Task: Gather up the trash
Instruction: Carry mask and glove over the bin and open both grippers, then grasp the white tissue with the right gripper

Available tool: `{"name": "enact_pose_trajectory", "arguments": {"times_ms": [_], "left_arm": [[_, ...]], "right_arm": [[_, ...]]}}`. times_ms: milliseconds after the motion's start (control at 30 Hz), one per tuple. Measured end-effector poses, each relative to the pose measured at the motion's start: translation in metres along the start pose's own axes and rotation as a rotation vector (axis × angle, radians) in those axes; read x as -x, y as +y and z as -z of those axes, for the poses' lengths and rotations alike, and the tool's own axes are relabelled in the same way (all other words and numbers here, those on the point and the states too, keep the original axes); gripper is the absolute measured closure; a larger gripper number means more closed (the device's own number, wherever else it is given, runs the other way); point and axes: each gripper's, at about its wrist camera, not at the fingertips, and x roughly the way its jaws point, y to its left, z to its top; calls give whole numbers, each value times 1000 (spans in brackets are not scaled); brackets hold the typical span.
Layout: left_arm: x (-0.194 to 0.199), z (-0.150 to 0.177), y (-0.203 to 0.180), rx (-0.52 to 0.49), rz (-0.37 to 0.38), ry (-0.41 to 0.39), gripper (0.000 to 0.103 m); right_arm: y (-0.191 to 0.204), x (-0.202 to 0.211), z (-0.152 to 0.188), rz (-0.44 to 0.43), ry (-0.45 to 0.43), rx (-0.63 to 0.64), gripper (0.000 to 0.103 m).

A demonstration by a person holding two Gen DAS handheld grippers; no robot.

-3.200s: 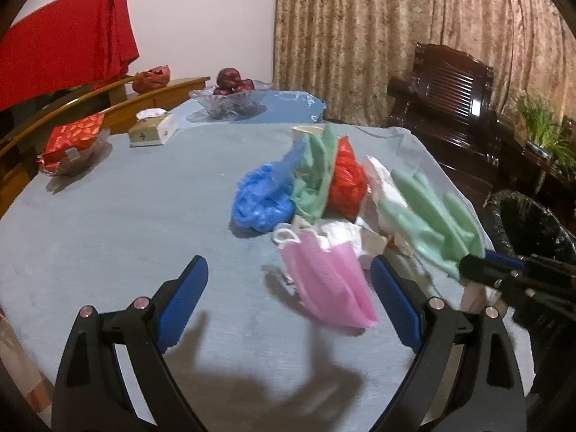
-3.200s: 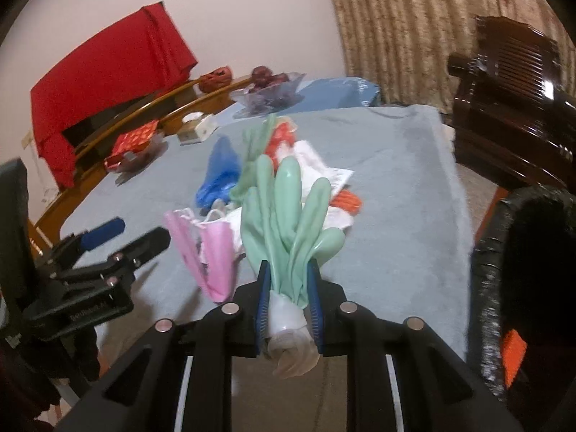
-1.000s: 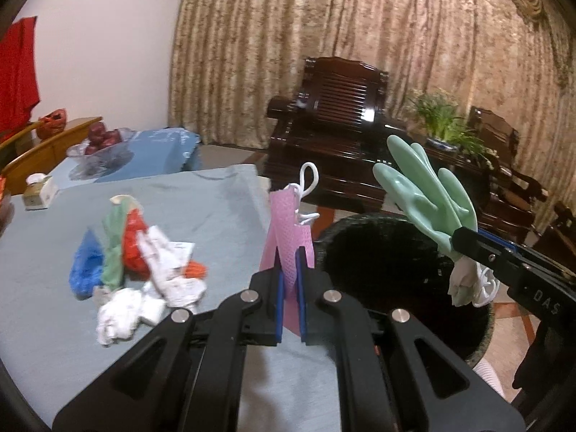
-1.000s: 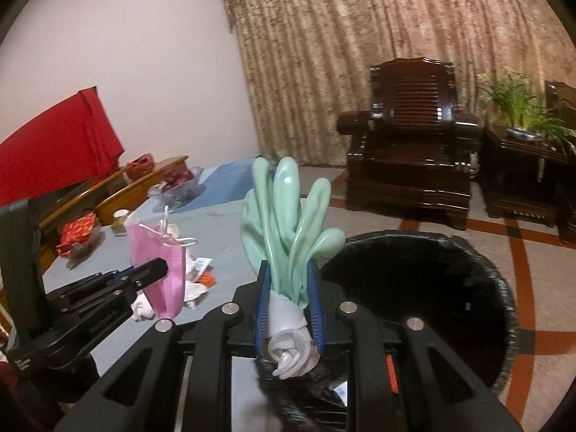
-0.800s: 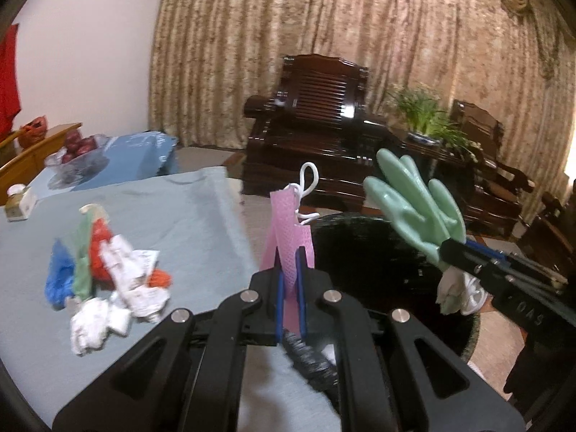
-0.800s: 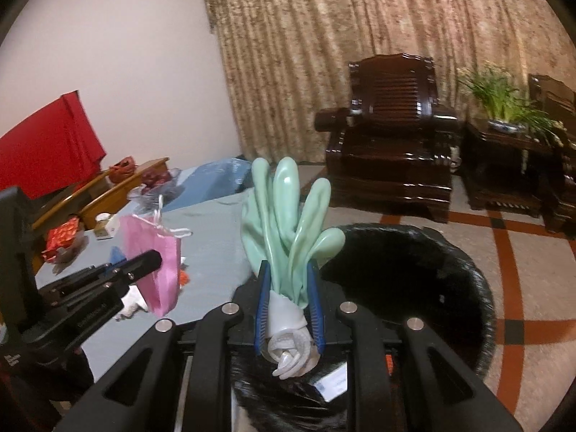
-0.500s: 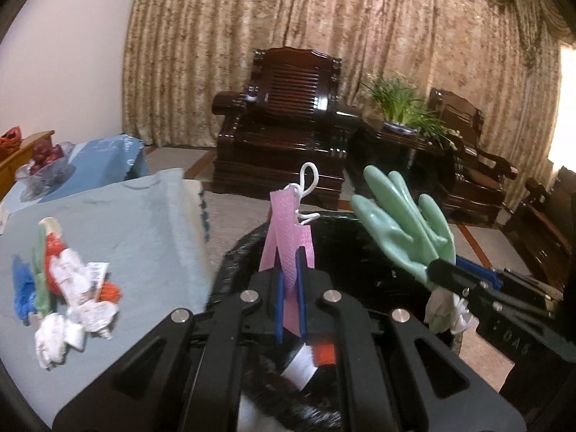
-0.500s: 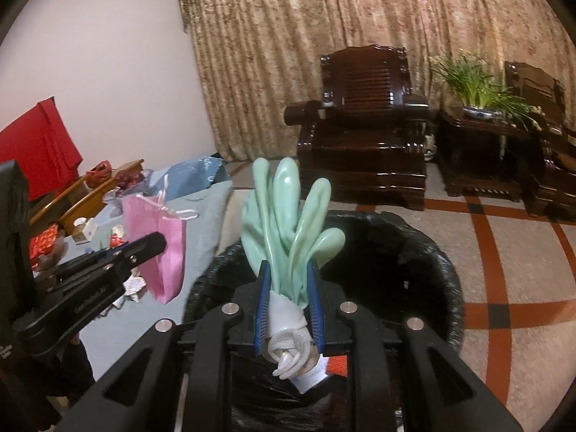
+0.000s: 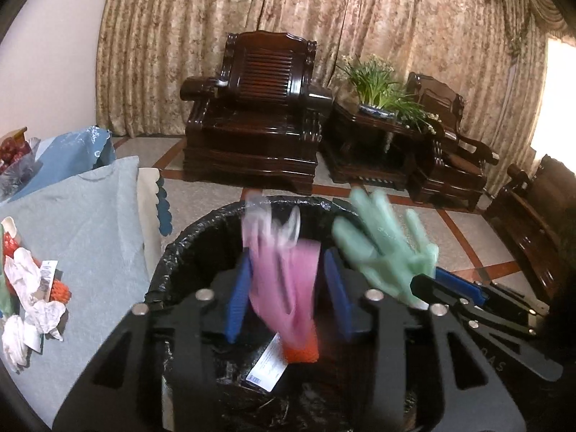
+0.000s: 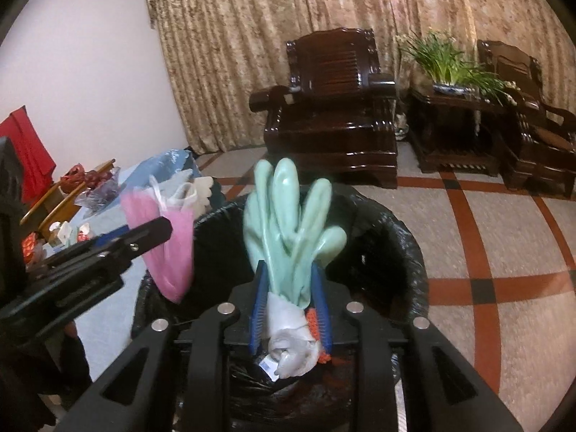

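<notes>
Now your left gripper (image 9: pixel 288 288) has just spread, mask (image 9: pixel 284 288) slipping between its jaws; right gripper (image 10: pixel 289 306) easing off the glove (image 10: pixel 288 223): release fully over the bin (image 10: pixel 403 252).

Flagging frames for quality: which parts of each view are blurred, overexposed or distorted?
Left wrist view: the pink bag and green glove are motion-smeared over the bin, the window at right is blown out, and fisheye bends the curtains. Right wrist view: the glove is sharp, the pink bag slightly soft, corners vignetted.
</notes>
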Motion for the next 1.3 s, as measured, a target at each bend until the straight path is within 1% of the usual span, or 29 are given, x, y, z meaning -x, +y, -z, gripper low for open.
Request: {"name": "enact_pose_trajectory", "arguments": {"times_ms": [33, 67, 100, 133, 167, 200, 233, 267, 300, 333, 367, 467, 600, 767, 900, 1033, 1300], "left_arm": [[1, 0, 1, -1, -1, 0, 55], [0, 0, 0, 2, -2, -1, 52], [2, 0, 2, 7, -6, -4, 47], [4, 0, 5, 14, -9, -7, 44], [7, 0, 8, 17, -11, -10, 41], [10, -1, 10, 18, -21, -16, 35], [14, -2, 14, 19, -30, -23, 29], [19, -2, 17, 19, -44, -34, 27], [24, -3, 21, 21, -55, -41, 22], [28, -3, 25, 24, -65, -48, 18], [34, -3, 30, 28, -81, -58, 17], [52, -2, 49, 42, -132, -78, 14], [75, -1, 77, 80, -188, -96, 13], [105, 4, 110, 106, -271, -117, 13], [128, 10, 136, 126, -339, -131, 13], [149, 18, 159, 137, -405, -142, 13], [181, 37, 201, 181, -518, -146, 13]], "right_arm": [[-1, 0, 0, 7, -3, -1, 73], [-1, 0, 0, 11, -3, -1, 63], [-2, 0, -1, 12, -5, -3, 59], [-2, 1, -2, 13, -8, -4, 57], [-1, 2, -2, 12, -9, -3, 51], [-1, 2, -1, 13, -12, -1, 40], [1, 4, -2, 19, -21, 1, 34], [3, 5, -2, 23, -31, 2, 24], [5, 7, -3, 25, -42, 2, 15], [7, 8, -4, 25, -49, 3, 12], [8, 8, -4, 21, -52, 4, 9], [16, 7, -7, 0, -54, 5, 6], [30, 6, -10, -27, -62, 18, 6], [58, 5, -12, -71, -72, 63, 6], [85, 2, -10, -110, -73, 102, 6], [118, -4, -8, -169, -68, 144, 6], [179, -22, -3, -266, -50, 234, 6]]}}
